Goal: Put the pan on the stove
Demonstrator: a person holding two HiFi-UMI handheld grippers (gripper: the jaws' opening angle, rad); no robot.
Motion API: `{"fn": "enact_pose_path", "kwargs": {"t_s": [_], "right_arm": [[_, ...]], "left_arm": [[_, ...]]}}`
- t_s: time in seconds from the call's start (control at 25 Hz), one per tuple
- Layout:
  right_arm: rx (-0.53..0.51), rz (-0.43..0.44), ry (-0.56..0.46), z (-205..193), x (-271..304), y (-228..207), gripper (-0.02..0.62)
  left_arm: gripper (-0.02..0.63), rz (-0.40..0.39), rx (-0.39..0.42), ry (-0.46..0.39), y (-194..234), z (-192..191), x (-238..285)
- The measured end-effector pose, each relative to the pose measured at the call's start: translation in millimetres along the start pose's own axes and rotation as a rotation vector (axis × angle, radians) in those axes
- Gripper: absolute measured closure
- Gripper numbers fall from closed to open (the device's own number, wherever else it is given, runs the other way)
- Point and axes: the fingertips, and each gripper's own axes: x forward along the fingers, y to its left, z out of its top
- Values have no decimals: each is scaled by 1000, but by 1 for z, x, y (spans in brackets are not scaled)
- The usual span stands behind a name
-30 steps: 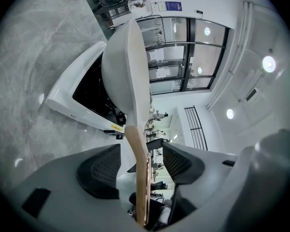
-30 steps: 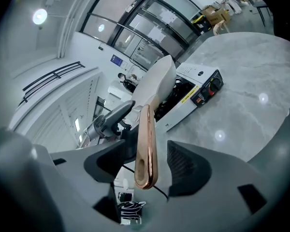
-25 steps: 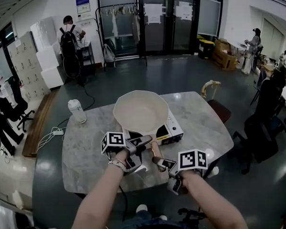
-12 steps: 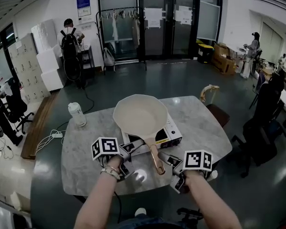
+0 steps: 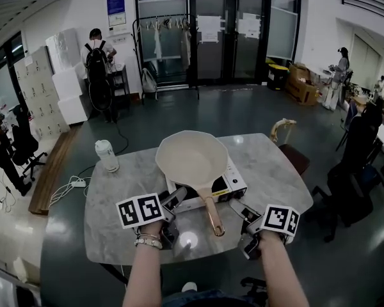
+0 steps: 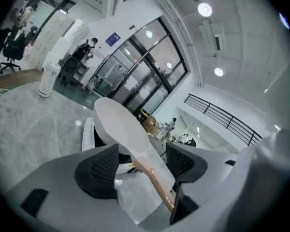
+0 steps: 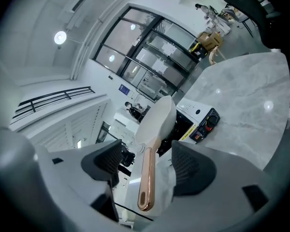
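- Pan (image 5: 191, 158), cream-coloured and shallow, sits flat on the white portable stove (image 5: 233, 184), covering most of its top.
- The stove stands near the middle of the grey marble table (image 5: 118, 203), its front panel with a red knob turned toward the person.
- The pan's copper-coloured handle (image 5: 212, 211) sticks out past the stove's front edge, over the table, toward the person.
- The left tongs (image 5: 171, 200) hover just left of the handle, low over the table; the left gripper view shows their jaws wide apart with nothing gripped, the handle lying beyond the gap and free of both pads.
- The right tongs (image 5: 242, 208) hang just right of the handle, beside the stove's front corner; in the right gripper view these jaws also stand wide, gripping nothing, the handle visible through the gap and untouched.
- The handle thus lies between the two tongs, apart from each.
- A white bottle (image 5: 107, 156) stands upright near the table's far left edge, well apart from the stove.
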Motion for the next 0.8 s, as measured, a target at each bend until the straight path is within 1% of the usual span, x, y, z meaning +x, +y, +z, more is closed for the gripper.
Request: {"fn": "enact_pose_path", "kwargs": {"t_s": [0.12,0.16,0.24,0.28,0.36,0.44,0.48,0.52,0.56,0.6,0.64,0.68,0.8], "right_arm": [[-14,-4,-30,7,-7,-2,279],[-31,-6,-42,10,-9,-2,279],[-84,-3,-62,14,-13,3,280],[-120,-2,-68,15,-13,7,281],[-192,-14,-78,16,-13,14,281],[-251,-33,-99,18,-14,20,286],[-282,-40,-116,20,-15,23,304],[-321,-46,-137,22,-17,27,355],[-368,-55,-159,25,-19,31,427],[-420,-69,-181,28,-20,35,450],[-475,-86,-203,31,-22,38,493],[-528,-103,-222,34,-23,41,524],[-661,-129,-256,39,-25,47,556]], "left_arm": [[290,-7,8,-77,-3,12,-11],[290,-5,28,-94,-4,16,-14],[294,12,91,-128,-8,23,-20],[310,24,130,-147,-9,26,-24],[396,46,205,-186,-14,31,-30],[438,56,263,-213,-20,34,-34],[448,58,286,-222,-22,35,-35],[462,61,309,-231,-24,37,-37],[489,68,336,-242,-26,39,-39],[528,77,368,-257,-28,41,-41],[582,85,406,-272,-30,43,-42],[592,88,446,-286,-33,44,-43],[595,78,540,-324,-43,46,-45]]}}
